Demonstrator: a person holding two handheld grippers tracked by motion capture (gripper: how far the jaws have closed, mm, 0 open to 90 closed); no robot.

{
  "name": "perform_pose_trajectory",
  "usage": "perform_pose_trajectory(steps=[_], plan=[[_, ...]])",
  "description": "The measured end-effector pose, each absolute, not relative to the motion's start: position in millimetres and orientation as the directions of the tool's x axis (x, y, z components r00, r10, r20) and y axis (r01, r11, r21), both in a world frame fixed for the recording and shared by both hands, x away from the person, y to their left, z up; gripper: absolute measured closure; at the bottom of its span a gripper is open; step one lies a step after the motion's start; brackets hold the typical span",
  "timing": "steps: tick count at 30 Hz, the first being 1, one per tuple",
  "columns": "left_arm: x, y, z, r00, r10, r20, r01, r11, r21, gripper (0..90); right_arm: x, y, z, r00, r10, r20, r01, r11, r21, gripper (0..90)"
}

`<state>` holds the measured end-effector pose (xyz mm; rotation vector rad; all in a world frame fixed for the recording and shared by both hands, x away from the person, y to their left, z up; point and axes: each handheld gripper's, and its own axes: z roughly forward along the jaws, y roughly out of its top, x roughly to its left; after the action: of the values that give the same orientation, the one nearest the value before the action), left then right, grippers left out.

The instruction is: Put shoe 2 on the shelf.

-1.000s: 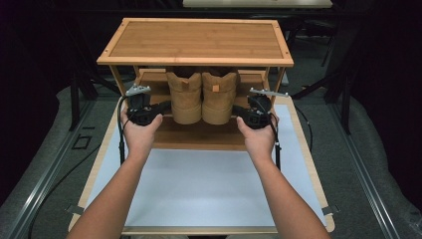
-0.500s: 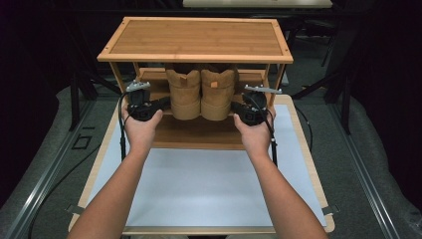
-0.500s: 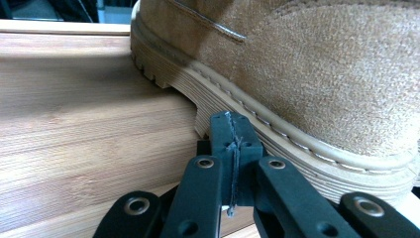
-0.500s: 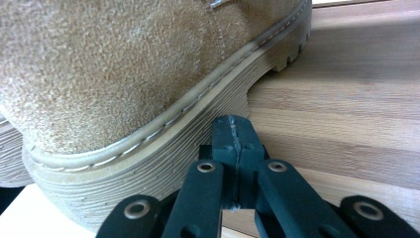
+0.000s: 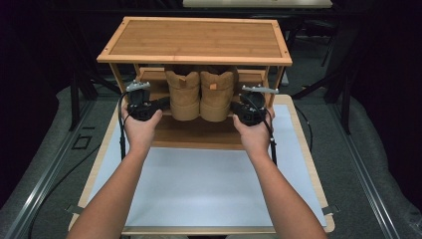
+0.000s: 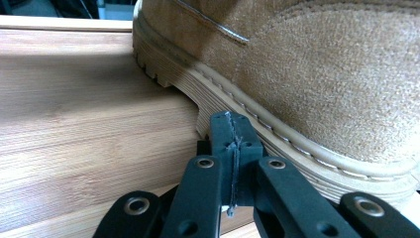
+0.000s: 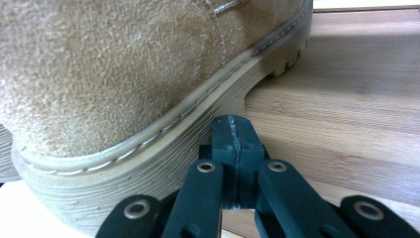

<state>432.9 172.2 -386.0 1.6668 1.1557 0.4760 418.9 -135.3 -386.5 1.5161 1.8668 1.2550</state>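
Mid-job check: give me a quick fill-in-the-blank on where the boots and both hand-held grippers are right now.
1. The two tan boots, left boot and right boot, stand side by side on the middle ____ of the wooden rack.
2. The left hand-held gripper has its jaws ____, tips against the boot's sole.
3. The right hand-held gripper touches the right boot at its ____.

Missing words: shelf; shut; sole

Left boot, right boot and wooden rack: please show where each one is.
left boot (image 5: 184, 94), high view, on its suede heel.
right boot (image 5: 217, 94), high view, on its suede heel.
wooden rack (image 5: 199, 39), high view, on its top board.
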Motion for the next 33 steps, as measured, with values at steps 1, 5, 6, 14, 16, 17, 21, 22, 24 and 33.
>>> perform_pose_trajectory(steps=[1,5,6,14,16,17,21,22,24,33], plan=[[432.3,171.5,-386.4,0.459,0.864,-0.208,0.459,-0.03,0.888,90.0,418.5,-134.9,-386.5,-0.313,0.928,0.202,0.54,-0.001,0.841,90.0],[430.9,169.5,-386.0,0.454,0.869,-0.195,0.456,-0.038,0.889,90.0,418.8,-136.1,-386.5,-0.316,0.926,0.206,0.542,-0.002,0.84,90.0],[431.2,169.7,-385.9,0.456,0.868,-0.197,0.457,-0.038,0.889,90.0,419.0,-136.7,-386.4,-0.316,0.925,0.211,0.545,-0.005,0.839,90.0],[432.5,171.6,-385.7,0.462,0.862,-0.209,0.466,-0.035,0.884,90.0,420.3,-136.3,-389.1,-0.297,0.929,0.219,0.527,-0.032,0.849,90.0],[432.0,171.1,-385.7,0.46,0.864,-0.206,0.466,-0.036,0.884,90.0,419.2,-138.3,-388.1,-0.318,0.919,0.231,0.548,-0.02,0.836,90.0],[432.1,171.4,-385.8,0.46,0.863,-0.21,0.468,-0.034,0.883,90.0,419.0,-138.2,-388.2,-0.317,0.919,0.233,0.549,-0.023,0.836,90.0],[432.9,173.2,-386.1,0.466,0.856,-0.222,0.474,-0.03,0.88,90.0,419.5,-139.1,-388.1,-0.319,0.918,0.236,0.552,-0.022,0.834,90.0],[433.0,173.6,-386.0,0.467,0.855,-0.226,0.477,-0.028,0.879,90.0,420.1,-138.7,-388.7,-0.311,0.921,0.233,0.544,-0.029,0.839,90.0],[433.4,173.8,-386.0,0.466,0.853,-0.233,0.479,-0.023,0.877,90.0,420.4,-140.7,-388.1,-0.326,0.912,0.248,0.557,-0.027,0.83,90.0],[432.2,175.6,-384.9,0.471,0.85,-0.235,0.483,-0.026,0.875,89.0,417.4,-141.6,-386.2,-0.33,0.914,0.234,0.544,-0.018,0.839,90.0]])
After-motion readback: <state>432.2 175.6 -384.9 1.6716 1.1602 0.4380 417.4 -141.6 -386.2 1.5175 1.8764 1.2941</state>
